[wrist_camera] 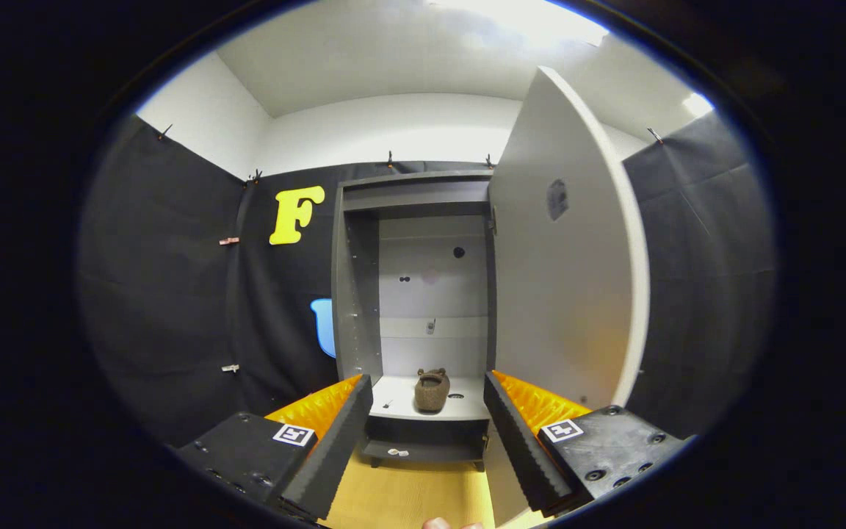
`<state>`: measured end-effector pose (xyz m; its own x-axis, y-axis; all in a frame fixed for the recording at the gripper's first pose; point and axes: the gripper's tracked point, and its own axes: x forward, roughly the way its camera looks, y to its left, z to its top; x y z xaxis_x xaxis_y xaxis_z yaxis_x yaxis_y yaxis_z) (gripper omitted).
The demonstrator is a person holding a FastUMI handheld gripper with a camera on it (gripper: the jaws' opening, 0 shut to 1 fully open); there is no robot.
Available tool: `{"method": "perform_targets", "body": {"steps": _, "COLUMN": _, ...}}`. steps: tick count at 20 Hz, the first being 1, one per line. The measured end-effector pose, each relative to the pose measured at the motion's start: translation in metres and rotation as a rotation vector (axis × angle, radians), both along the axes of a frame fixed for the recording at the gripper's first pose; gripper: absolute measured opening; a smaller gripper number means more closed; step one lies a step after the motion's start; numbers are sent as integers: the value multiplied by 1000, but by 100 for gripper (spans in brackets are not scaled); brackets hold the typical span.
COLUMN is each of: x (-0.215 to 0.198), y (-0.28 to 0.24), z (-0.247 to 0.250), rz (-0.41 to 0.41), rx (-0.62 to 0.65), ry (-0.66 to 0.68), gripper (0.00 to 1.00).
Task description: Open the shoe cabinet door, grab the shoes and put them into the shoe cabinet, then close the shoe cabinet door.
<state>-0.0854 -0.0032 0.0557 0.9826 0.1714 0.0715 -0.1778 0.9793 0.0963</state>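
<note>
- Shoe [432, 390], brown and rounded, stands alone on the pale bottom shelf [405, 400] of the shoe cabinet [355, 294], toe end facing out, roughly centred between the side walls
- It sits well beyond the tongs [429, 422] and shows in the gap between the two fingers, touching neither
- The shelf under the shoe carries a small dark round mark just beside the shoe and a tiny speck nearer the cabinet's other wall
- The cabinet is grey, tall and narrow, with a row of small holes down its inner side wall, a pale back panel with a few dark dots, and an upper shelf near the top
- Its door [566, 264] is swung wide open on the far side from the holed wall, pale inner face turned toward the camera, with a dark smudge-like patch high up on it
- Below the bottom shelf a dark plinth rests on short feet, with a small pale bit lying under it
- The tongs are released: fingers spread wide apart, nothing between them, hovering in front of the cabinet above the wooden floor [408, 499]
- A fingertip or two of a person's hand [446, 524] peeks in beneath the fingers
- Black cloth [173, 294] hangs on both sides of the cabinet, white wall and ceiling above
</note>
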Motion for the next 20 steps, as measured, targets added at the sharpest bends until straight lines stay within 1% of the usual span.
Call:
{"method": "perform_targets", "body": {"steps": 1, "x": -8, "y": -9, "z": 2, "rz": 16, "rx": 7, "ry": -6, "gripper": 96}}
{"method": "perform_targets", "body": {"steps": 3, "x": -24, "y": -33, "z": 3, "rz": 28, "rx": -29, "ry": -33, "gripper": 96}}
{"method": "perform_targets", "body": {"steps": 5, "x": -38, "y": -52, "z": -4, "rz": 36, "rx": -43, "ry": -7, "gripper": 96}}
{"method": "perform_targets", "body": {"steps": 9, "x": -47, "y": -105, "z": -9, "rz": -12, "rx": -54, "ry": 31, "gripper": 96}}
{"method": "perform_targets", "body": {"steps": 11, "x": -41, "y": -132, "z": -12, "rz": -38, "rx": -66, "ry": 36, "gripper": 96}}
{"method": "perform_targets", "body": {"steps": 12, "x": -35, "y": -150, "z": -17, "rz": -67, "rx": -73, "ry": 45, "gripper": 96}}
{"method": "perform_targets", "body": {"steps": 15, "x": -15, "y": -190, "z": -43, "rz": -128, "rx": -54, "ry": 109, "gripper": 97}}
{"method": "perform_targets", "body": {"steps": 18, "x": 7, "y": -213, "z": -54, "rz": -174, "rx": -29, "ry": 142, "gripper": 98}}
{"method": "perform_targets", "body": {"steps": 20, "x": 17, "y": -215, "z": -60, "rz": -179, "rx": -16, "ry": 150, "gripper": 98}}
